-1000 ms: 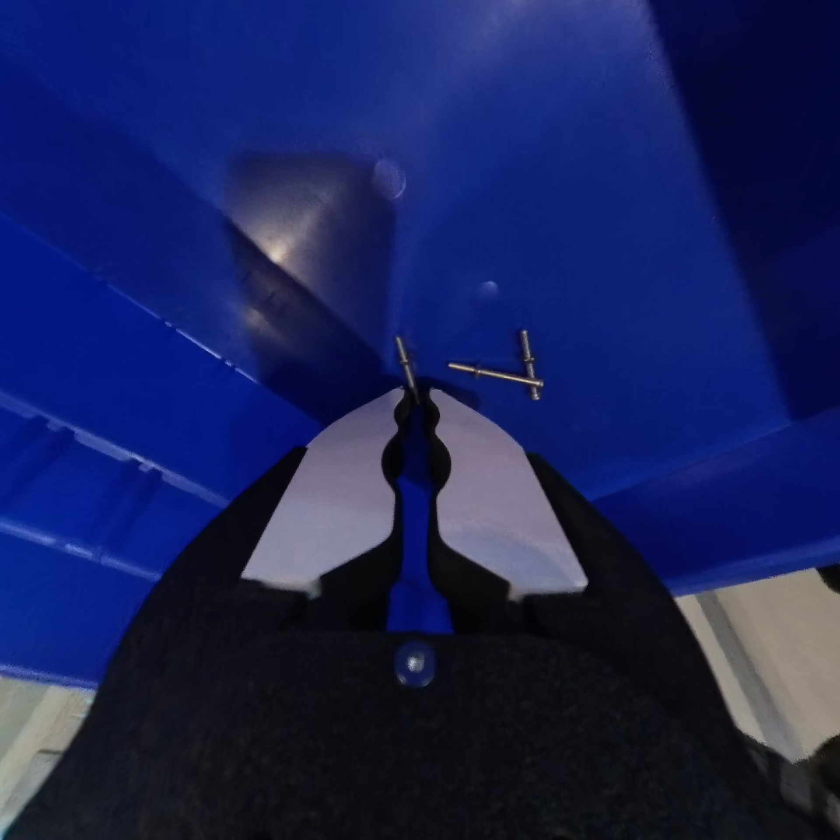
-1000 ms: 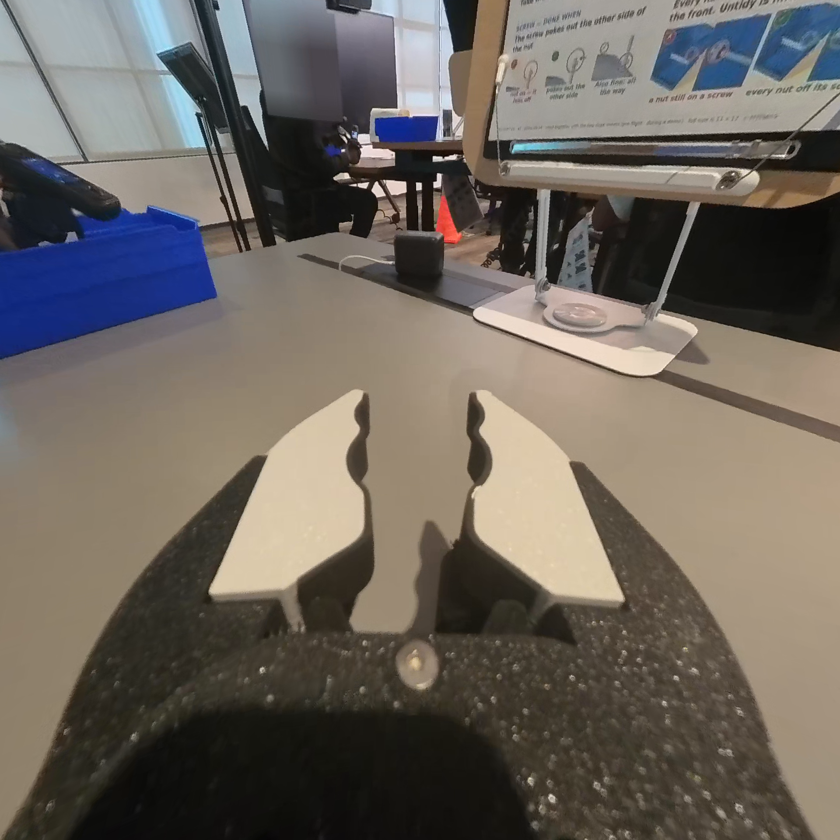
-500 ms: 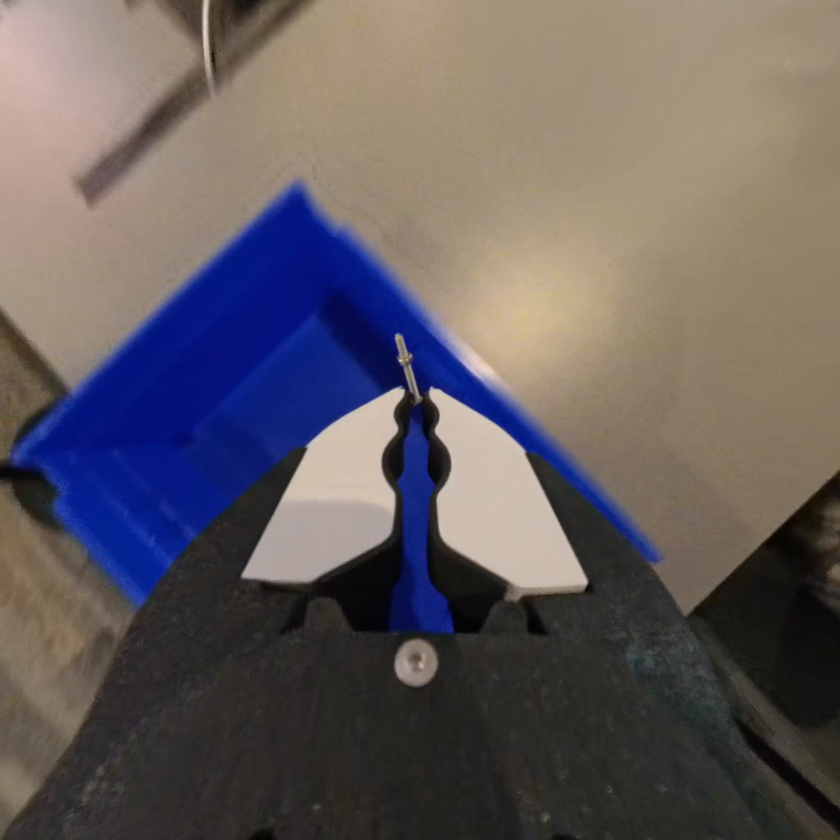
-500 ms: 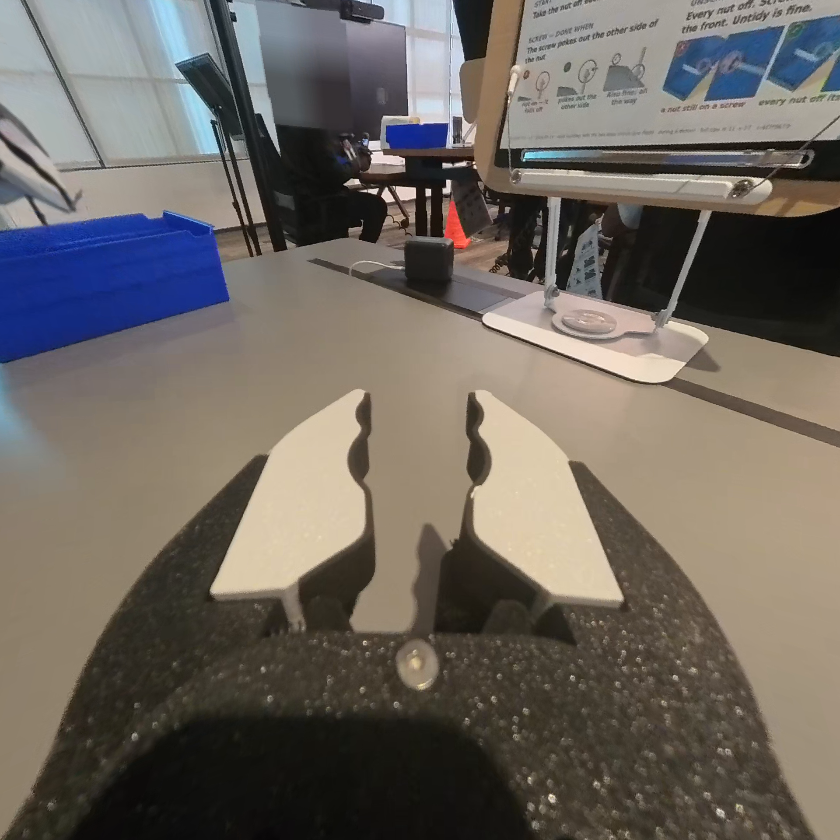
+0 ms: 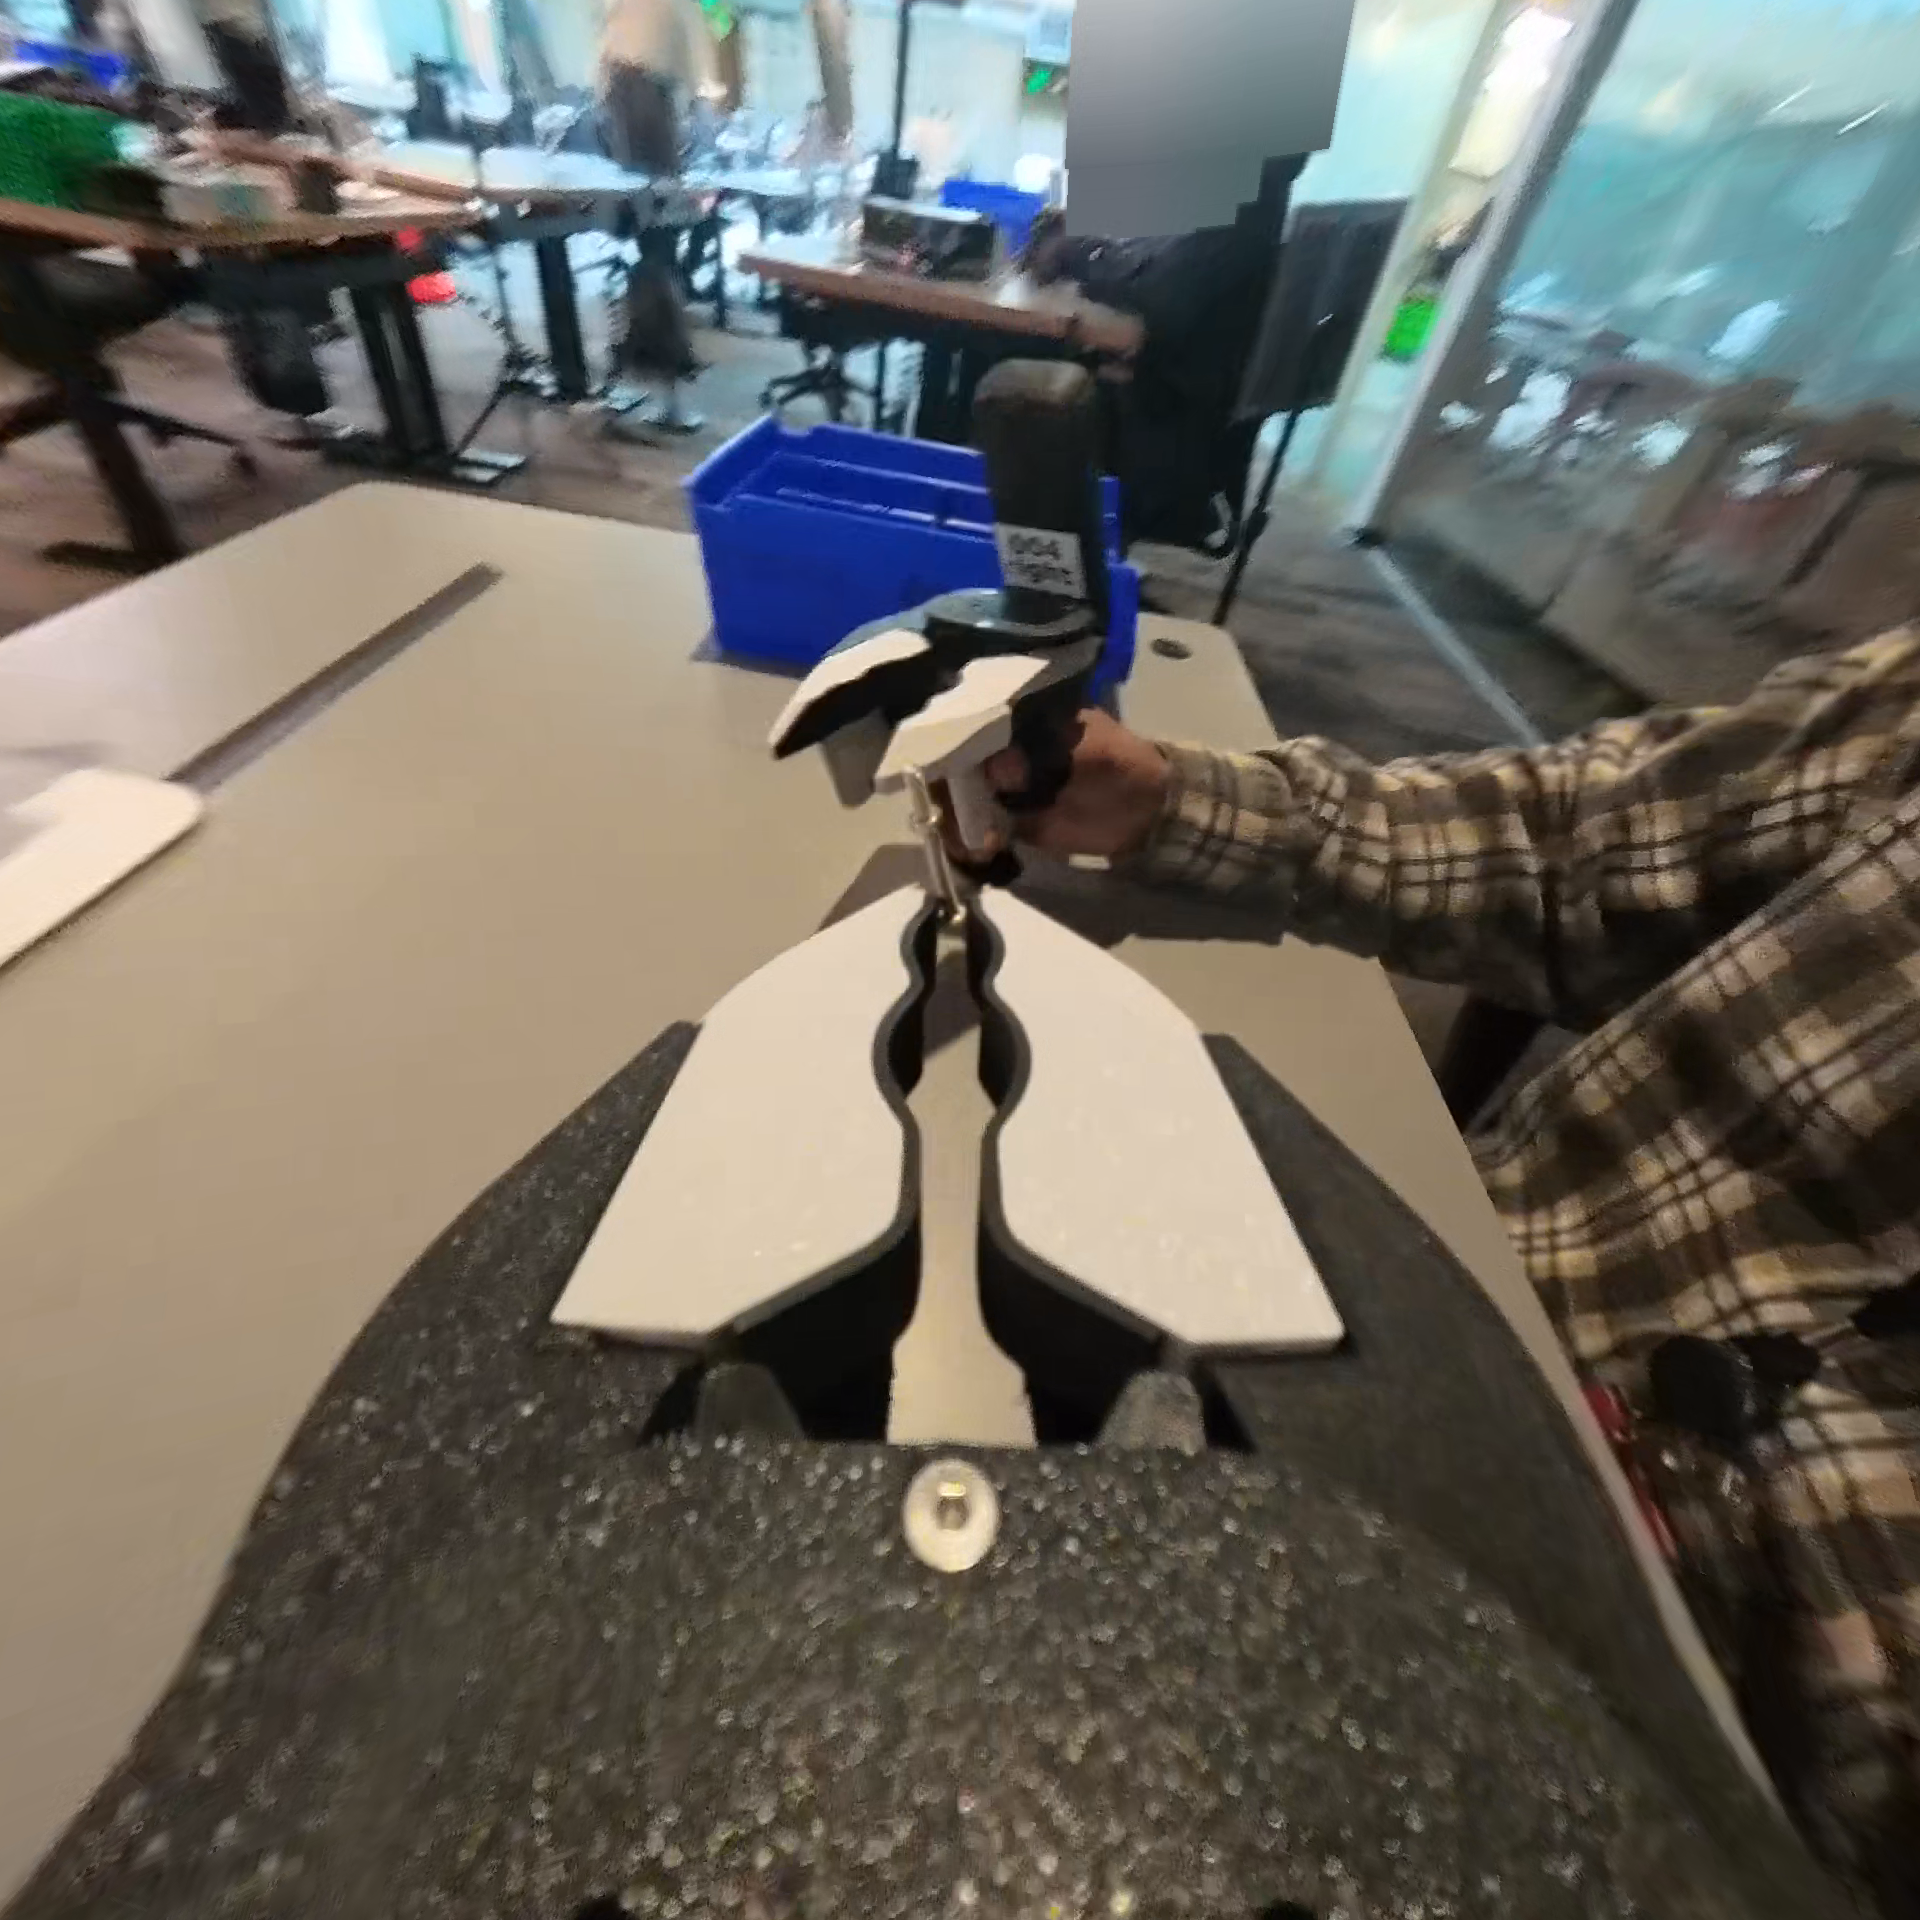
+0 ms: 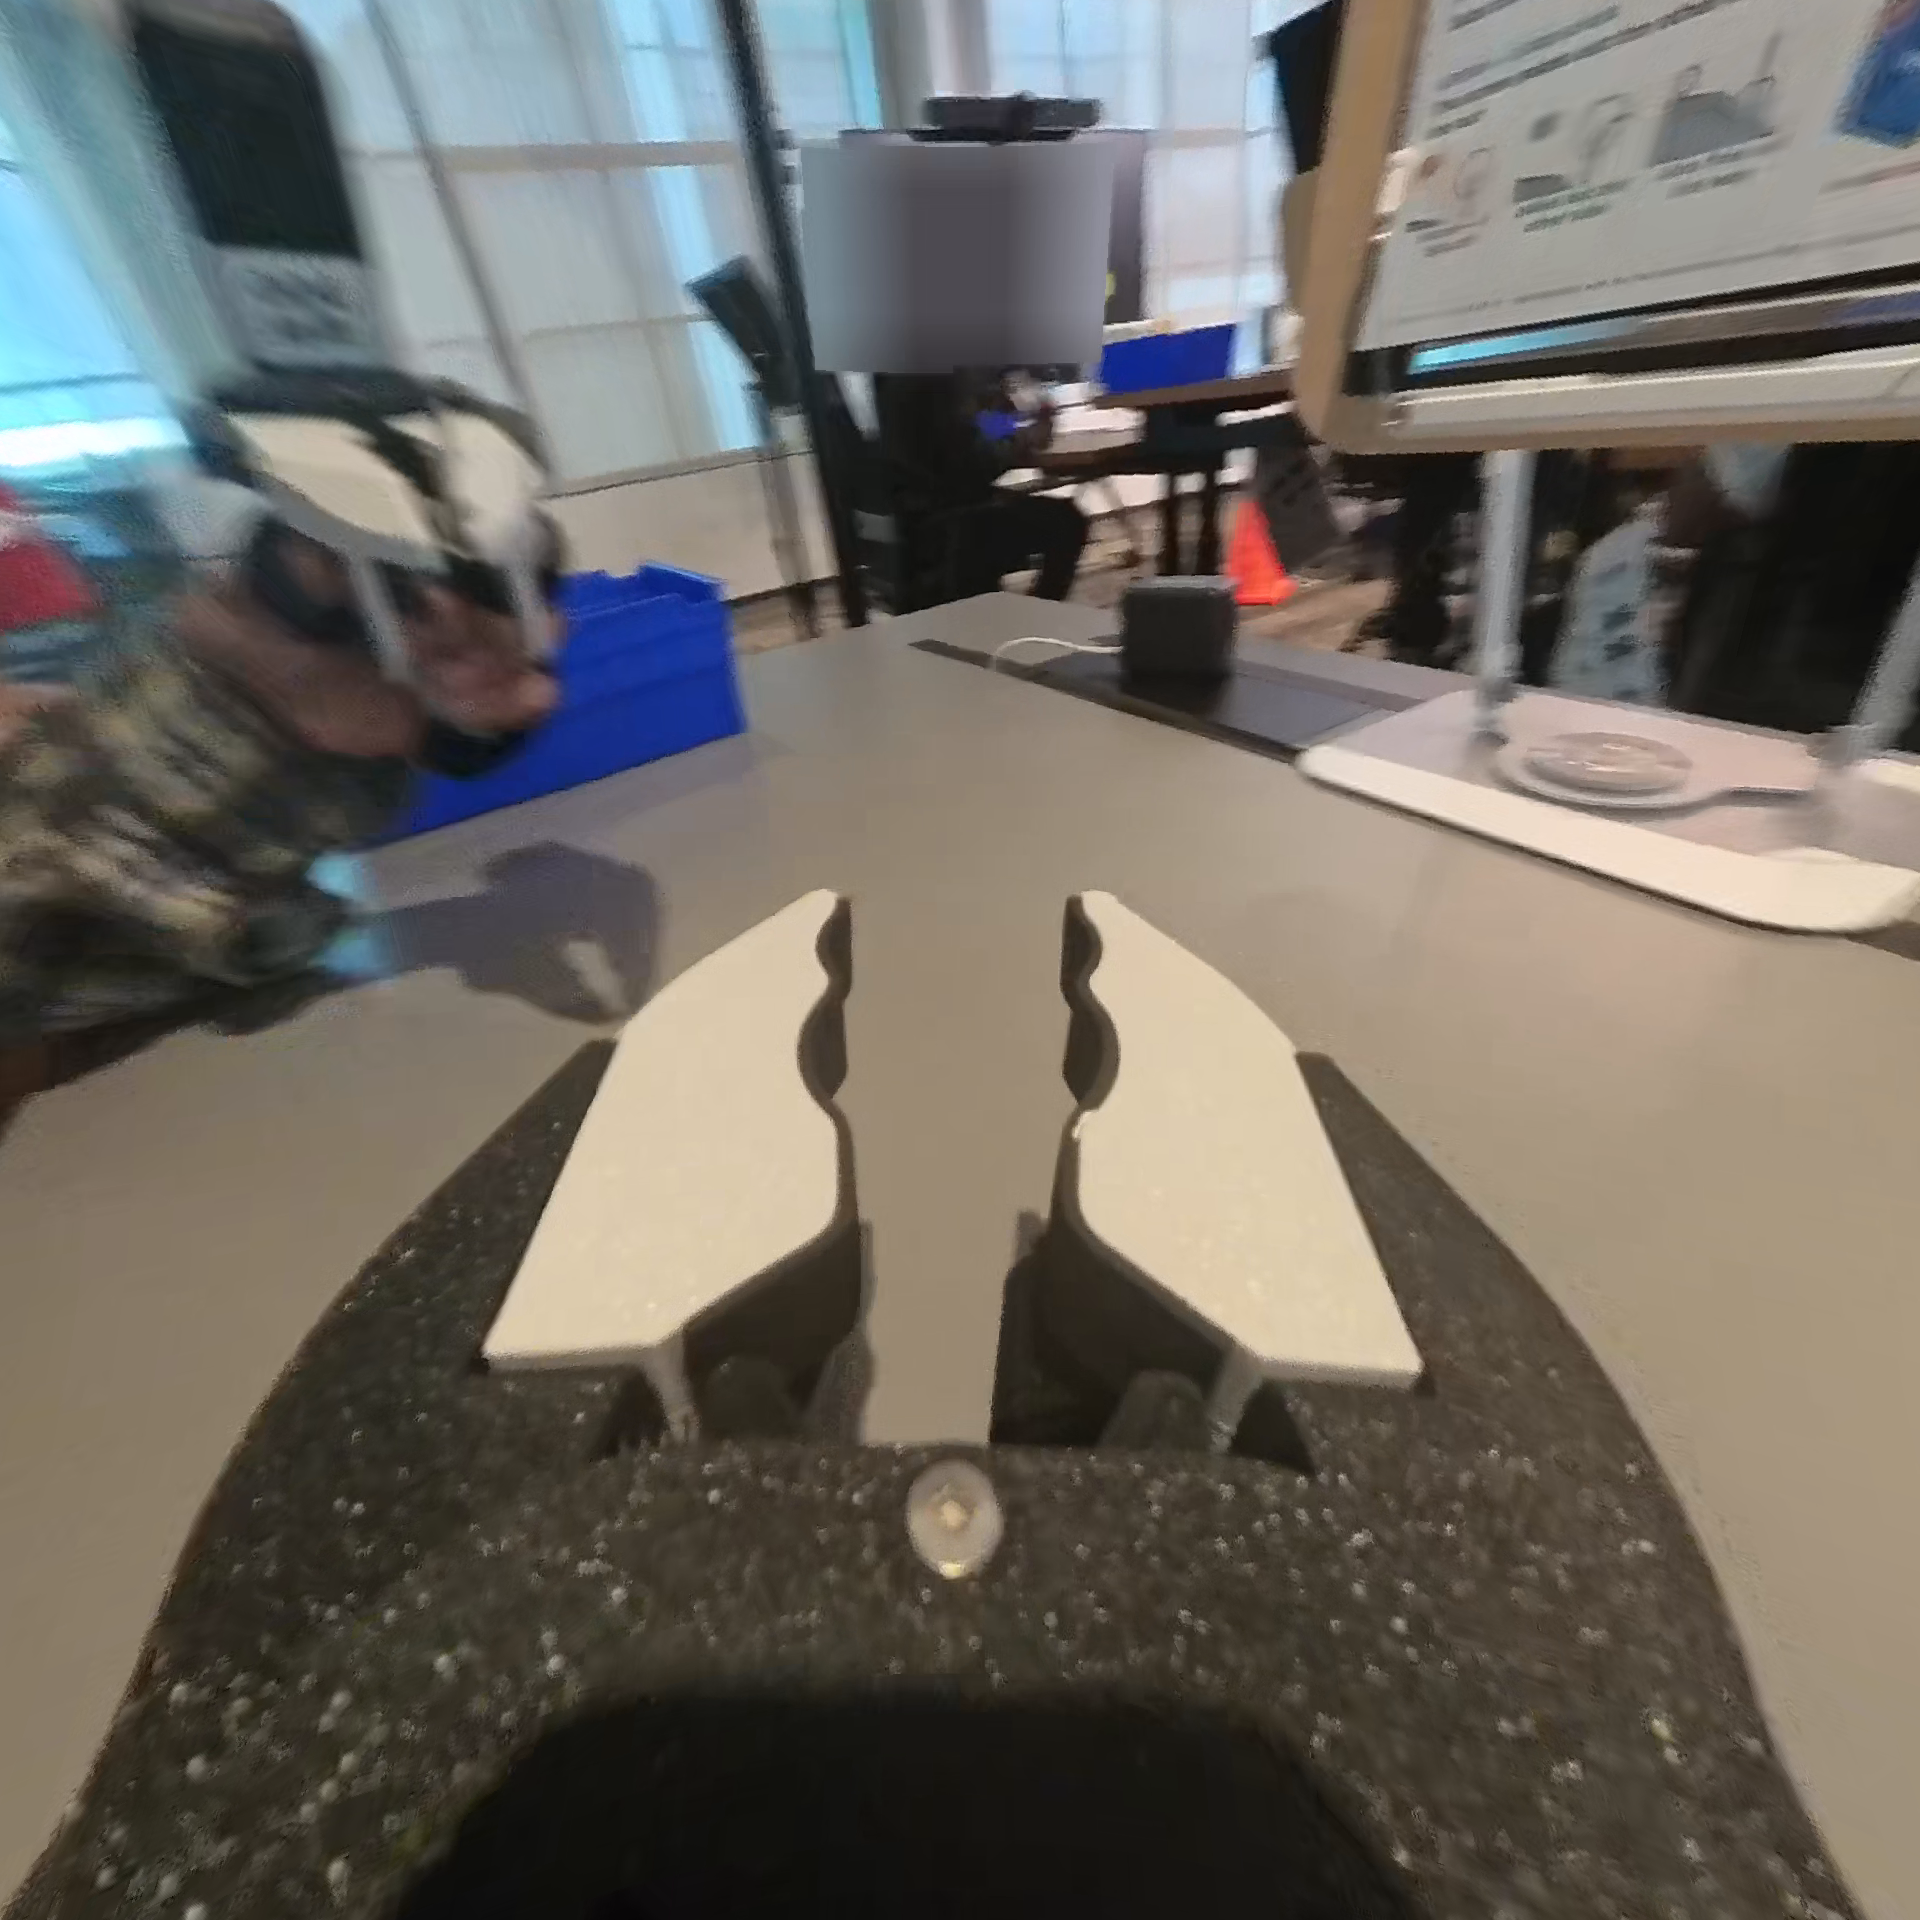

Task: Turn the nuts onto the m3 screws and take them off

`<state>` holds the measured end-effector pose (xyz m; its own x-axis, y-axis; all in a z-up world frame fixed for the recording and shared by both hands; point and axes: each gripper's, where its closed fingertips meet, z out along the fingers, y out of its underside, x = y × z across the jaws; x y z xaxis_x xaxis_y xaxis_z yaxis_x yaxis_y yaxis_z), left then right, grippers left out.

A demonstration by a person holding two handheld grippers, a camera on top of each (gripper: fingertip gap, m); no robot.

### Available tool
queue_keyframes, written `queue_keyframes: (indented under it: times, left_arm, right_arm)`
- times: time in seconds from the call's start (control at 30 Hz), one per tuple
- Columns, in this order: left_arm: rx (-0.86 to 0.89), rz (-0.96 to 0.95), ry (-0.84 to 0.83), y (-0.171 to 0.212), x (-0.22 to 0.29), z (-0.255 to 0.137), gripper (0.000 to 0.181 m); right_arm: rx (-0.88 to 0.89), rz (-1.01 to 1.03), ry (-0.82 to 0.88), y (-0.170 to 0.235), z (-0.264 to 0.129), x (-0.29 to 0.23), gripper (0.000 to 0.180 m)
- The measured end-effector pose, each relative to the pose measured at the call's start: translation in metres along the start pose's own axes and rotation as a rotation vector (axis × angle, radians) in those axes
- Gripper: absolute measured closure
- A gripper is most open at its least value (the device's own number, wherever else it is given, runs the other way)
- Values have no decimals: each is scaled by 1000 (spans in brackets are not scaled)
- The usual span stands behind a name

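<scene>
Left jaws clenched on a screw [image 5: 932, 844] at the left gripper [image 5: 948, 914] tip. Right gripper [image 6: 956, 914] jaws released, empty, above the table [image 6: 1351, 1039]. Blue bin [image 5: 831, 551] at the far edge.

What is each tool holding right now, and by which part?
Left tool: a screw, pinched at its lower end by the tips. Right tool: open, holding nothing.

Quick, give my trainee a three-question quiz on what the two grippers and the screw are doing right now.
1. True or false: the left gripper holds a screw at its tips.
2. The right gripper's jaws are: A) shut on a nut, B) open and empty, C) out of view.
3. Which container stands on the grey table behind the right gripper in the left wrist view?

Key: 1 true. 2 B. 3 the blue bin.
</scene>
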<state>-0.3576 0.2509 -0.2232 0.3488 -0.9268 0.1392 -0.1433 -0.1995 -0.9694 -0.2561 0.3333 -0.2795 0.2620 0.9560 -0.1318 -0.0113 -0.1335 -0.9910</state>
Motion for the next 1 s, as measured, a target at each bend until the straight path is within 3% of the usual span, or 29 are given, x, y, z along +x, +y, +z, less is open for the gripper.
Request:
queue_keyframes:
  times: [0.13,0.33,0.5,1.0]
  left_arm:
    - [82,-15,84,25,-5,33,177]
    - [86,13,54,37,-8,32,177]
    - [60,55,17,43,-7,29,177]
    - [51,50,54,45,2,36,177]
  right_arm:
    - [8,100,-286,-14,12,-37,143]
    - [-118,121,-572,-47,48,-80,145]
    - [-76,97,-580,-40,66,-96,150]
    - [-87,140,-607,-20,69,-101,162]
